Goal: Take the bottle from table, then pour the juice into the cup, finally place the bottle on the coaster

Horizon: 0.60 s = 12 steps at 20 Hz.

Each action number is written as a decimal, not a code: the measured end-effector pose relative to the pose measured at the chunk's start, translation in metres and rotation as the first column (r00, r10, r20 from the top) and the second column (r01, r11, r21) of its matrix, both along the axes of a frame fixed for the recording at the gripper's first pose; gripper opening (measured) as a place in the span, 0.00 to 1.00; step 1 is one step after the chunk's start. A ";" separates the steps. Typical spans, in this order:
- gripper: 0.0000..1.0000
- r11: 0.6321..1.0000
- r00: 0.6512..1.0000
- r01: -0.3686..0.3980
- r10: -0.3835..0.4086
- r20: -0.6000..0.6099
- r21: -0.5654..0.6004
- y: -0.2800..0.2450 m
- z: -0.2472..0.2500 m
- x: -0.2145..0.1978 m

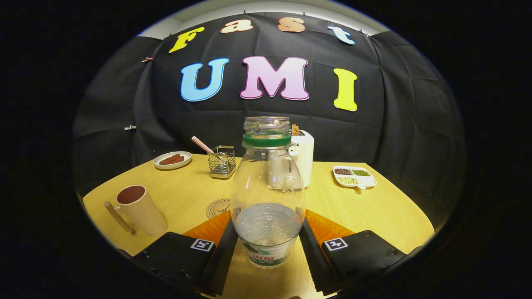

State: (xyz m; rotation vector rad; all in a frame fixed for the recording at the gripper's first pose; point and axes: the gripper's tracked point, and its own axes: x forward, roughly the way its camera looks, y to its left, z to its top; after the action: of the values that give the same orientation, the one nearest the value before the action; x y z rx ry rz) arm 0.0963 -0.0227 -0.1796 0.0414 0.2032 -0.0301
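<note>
A clear plastic bottle (267, 187) with a green neck ring and no cap stands upright between my fingers, with clear liquid in its lower part. My gripper (268, 234) is shut on the bottle, and both black fingers (226, 249) press its lower sides. A beige cup (141, 211) with a wooden handle stands on the wooden table (374, 211), to the left of the fingers. Its inside looks dark. A round printed coaster (217, 207) lies just beyond the left finger, partly hidden behind the bottle.
Beyond the bottle stand a white toaster (303, 160) and a wire basket (222, 162) holding a striped straw. A plate of brown food (172, 160) sits far left. A divided white dish of beans (354, 176) sits far right.
</note>
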 end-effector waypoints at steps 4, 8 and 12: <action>0.77 0.999 1.000 0.008 -0.008 -0.001 -0.049 -0.004 0.001 -0.001; 0.73 0.993 1.000 -0.013 0.015 0.016 -0.116 -0.004 0.012 -0.001; 0.74 0.986 0.999 -0.033 0.035 0.013 -0.165 -0.001 0.023 0.000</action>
State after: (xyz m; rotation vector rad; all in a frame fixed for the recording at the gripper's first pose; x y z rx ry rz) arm 0.0965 -0.0240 -0.1562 -0.1267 0.1850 -0.0125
